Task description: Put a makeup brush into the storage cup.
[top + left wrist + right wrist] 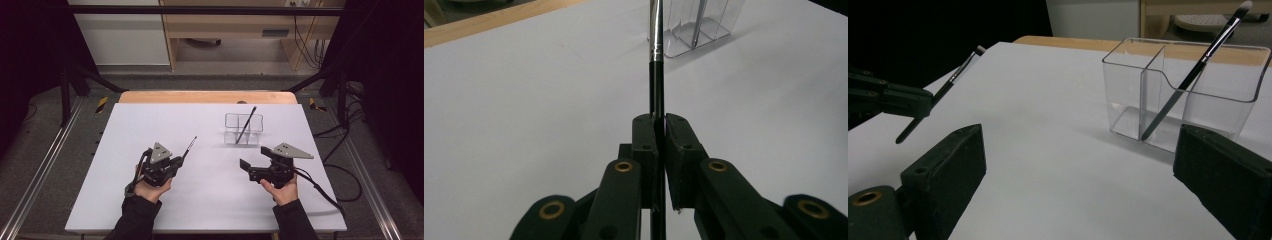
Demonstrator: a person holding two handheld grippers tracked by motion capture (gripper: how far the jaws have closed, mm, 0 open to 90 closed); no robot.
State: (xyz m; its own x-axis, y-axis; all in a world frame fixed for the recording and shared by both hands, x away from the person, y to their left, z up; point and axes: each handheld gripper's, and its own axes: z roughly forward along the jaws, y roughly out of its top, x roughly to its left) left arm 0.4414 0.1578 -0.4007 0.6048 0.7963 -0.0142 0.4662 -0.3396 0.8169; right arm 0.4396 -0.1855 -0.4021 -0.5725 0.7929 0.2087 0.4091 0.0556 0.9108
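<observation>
While the left gripper (176, 165) clamps a brush (656, 75) aimed toward two o'clock, likely for the clear holder (243, 129) where another brush (246, 125) leans, the right gripper (252, 170) waits wide open.

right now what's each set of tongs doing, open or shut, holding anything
Left tongs: shut on a thin black makeup brush.
Right tongs: open, holding nothing, facing the clear organizer.
</observation>
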